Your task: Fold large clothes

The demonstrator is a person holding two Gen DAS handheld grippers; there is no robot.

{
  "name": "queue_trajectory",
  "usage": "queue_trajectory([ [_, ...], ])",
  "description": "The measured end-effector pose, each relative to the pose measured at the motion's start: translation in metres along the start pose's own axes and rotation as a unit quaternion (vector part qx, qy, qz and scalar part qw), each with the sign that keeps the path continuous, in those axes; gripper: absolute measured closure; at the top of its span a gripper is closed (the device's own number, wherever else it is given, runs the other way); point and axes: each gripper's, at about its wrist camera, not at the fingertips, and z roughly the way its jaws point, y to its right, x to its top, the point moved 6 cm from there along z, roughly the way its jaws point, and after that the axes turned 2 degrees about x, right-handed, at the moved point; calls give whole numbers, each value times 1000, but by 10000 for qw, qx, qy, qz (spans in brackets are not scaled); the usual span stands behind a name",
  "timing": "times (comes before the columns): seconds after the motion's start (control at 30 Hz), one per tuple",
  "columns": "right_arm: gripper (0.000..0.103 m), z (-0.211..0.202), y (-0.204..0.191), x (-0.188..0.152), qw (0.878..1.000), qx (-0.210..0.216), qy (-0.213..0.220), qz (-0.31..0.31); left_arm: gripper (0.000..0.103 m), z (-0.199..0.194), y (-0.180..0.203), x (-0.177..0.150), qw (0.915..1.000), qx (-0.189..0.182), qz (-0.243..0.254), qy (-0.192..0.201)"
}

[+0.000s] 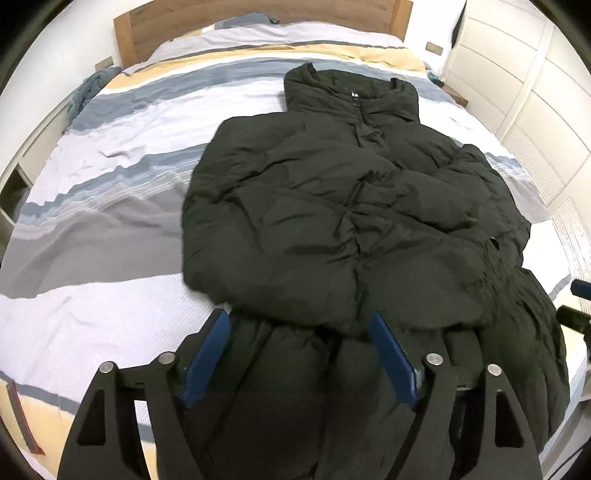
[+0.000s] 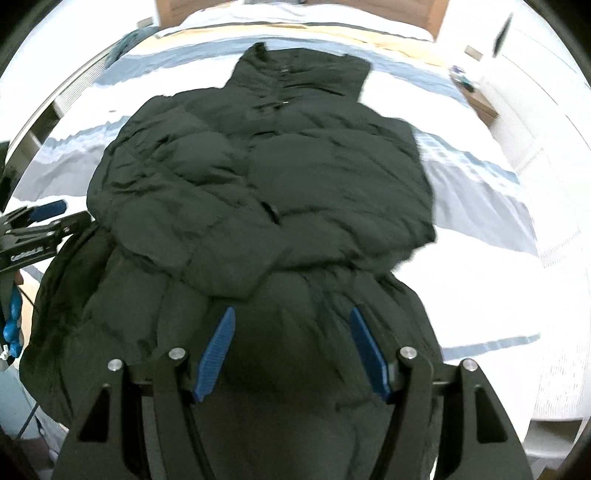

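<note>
A large black puffer coat [image 1: 332,206] lies front up on the bed, collar toward the headboard, both sleeves folded across its chest. It also fills the right wrist view [image 2: 266,177]. My left gripper [image 1: 299,325] is open over the coat's lower part near the hem, blue pads spread with coat fabric between them. My right gripper [image 2: 291,317] is open over the hem further right, also with fabric between its pads. The left gripper shows at the left edge of the right wrist view [image 2: 40,218]. The coat's hem hangs off the bed's near edge.
The bed [image 1: 110,177] has a striped white, grey, blue and yellow cover and a wooden headboard [image 1: 258,14]. White wardrobe doors [image 1: 535,92] stand along the right side. A blue cloth [image 1: 86,88] lies at the bed's far left corner.
</note>
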Motion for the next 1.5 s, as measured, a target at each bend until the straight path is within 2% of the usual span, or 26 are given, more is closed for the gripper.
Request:
queue_trajectory([
  [0.27, 40, -44, 36, -42, 9984, -348, -36, 435, 12, -39, -27, -16, 9998, 145, -116, 117],
  [0.4, 38, -52, 52, -64, 9973, -389, -93, 620, 8, -65, -45, -27, 9987, 420, -226, 195],
  [0.43, 31, -52, 57, -70, 9971, -407, -144, 624, 8, -71, -49, -30, 9982, 495, -262, 209],
  [0.47, 28, -52, 60, -74, 9971, -424, -158, 617, 7, -77, -54, -33, 9975, 596, -311, 219],
  [0.67, 27, -63, 93, -96, 9964, -380, -63, 760, 4, -103, -69, -57, 9927, 959, -725, 116],
  [0.8, 27, -78, 119, -110, 9959, -370, 70, 822, 4, -120, -66, -69, 9892, 1149, -901, 92],
  [0.93, 27, -92, 143, -125, 9951, -426, 189, 877, 3, -135, -56, -74, 9879, 1300, -839, 109],
  [1.27, 27, -103, 170, -144, 9932, -298, 447, 1034, 3, -171, -36, -73, 9839, 1608, -729, 277],
  [1.5, 27, -98, 191, -160, 9893, -247, 476, 1360, 3, -171, -34, -89, 9845, 1505, -900, 106],
])
